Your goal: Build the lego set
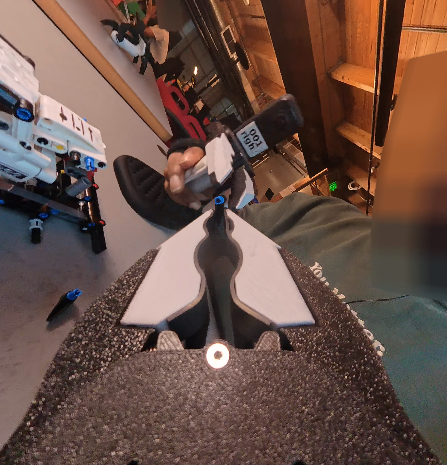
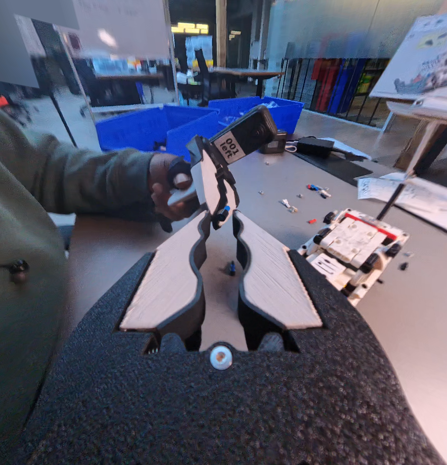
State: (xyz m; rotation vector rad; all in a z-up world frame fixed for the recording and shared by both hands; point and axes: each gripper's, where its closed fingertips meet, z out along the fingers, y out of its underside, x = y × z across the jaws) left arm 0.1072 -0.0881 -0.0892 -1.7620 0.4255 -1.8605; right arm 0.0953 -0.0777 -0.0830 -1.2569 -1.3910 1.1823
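Grey tabletop [image 2: 406, 339], white lego car [image 2: 353, 251] right of the parted, empty right tongs [image 2: 221, 214]. Left tongs [image 1: 218, 214] pinch a black blue-tipped pin [image 1: 218, 201]; a skewed handover could drop it.

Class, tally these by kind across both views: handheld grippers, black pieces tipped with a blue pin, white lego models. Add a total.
grippers: 2 (left gripper, right gripper)
black pieces with a blue pin: 2 (held piece, loose piece)
white lego model: 1
Total: 5
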